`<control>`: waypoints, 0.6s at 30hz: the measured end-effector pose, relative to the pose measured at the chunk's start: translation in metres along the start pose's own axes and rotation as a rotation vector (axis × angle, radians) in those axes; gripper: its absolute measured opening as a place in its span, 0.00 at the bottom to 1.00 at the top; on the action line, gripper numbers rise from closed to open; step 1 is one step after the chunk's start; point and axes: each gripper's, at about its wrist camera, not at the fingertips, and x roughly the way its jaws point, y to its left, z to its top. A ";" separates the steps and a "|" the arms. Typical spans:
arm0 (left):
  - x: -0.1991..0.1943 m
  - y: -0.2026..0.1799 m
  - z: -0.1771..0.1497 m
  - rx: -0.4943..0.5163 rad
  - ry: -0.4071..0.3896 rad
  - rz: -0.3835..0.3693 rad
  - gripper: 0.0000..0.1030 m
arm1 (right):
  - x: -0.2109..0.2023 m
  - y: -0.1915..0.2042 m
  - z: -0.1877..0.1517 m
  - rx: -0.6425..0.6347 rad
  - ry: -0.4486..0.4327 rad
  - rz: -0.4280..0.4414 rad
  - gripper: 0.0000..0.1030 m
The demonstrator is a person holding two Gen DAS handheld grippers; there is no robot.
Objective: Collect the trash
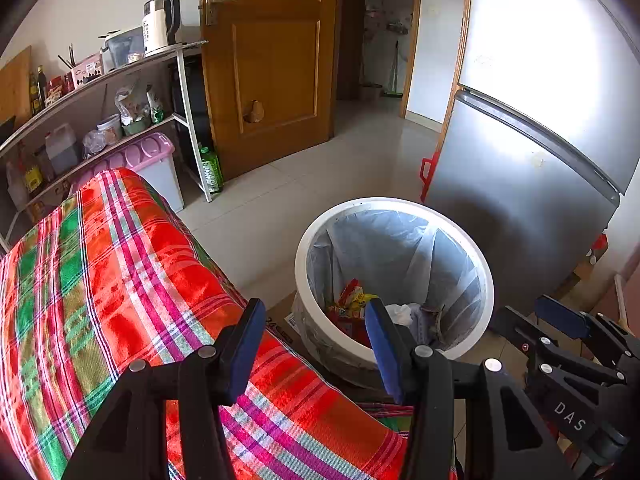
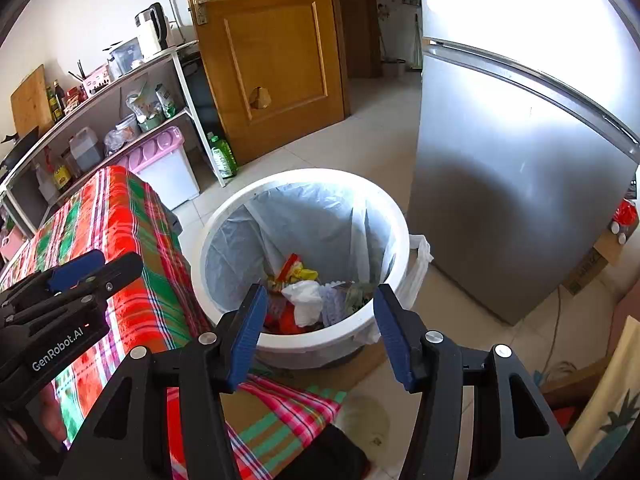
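We hover right gripper point(image 2: 320, 332) over bin point(image 2: 394, 216), left gripper point(image 1: 316, 344) beside it; both fingers apart, empty. Drop step looks done; next, find more trash.

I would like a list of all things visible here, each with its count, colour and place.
bin: one, white, clear liner, floor beside fridge
trash: several pieces, red, yellow, white, inside bin
cloth: one, red-green plaid, left of bin
fridge: one, silver, right
door: one, brown wood, behind
shelf: one, white frame, left wall
kettle: one, white-black, shelf top
box: one, white, pink lid, under shelf
bottle: one, green, floor
left gripper: open, empty
right gripper: open, empty
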 end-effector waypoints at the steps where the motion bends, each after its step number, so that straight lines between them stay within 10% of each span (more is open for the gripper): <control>1: -0.001 0.000 0.000 0.001 -0.001 0.000 0.50 | 0.000 0.000 0.000 0.001 0.000 -0.001 0.55; 18: -0.003 -0.002 -0.001 0.007 0.001 0.001 0.50 | 0.001 0.000 -0.002 0.005 0.008 -0.003 0.55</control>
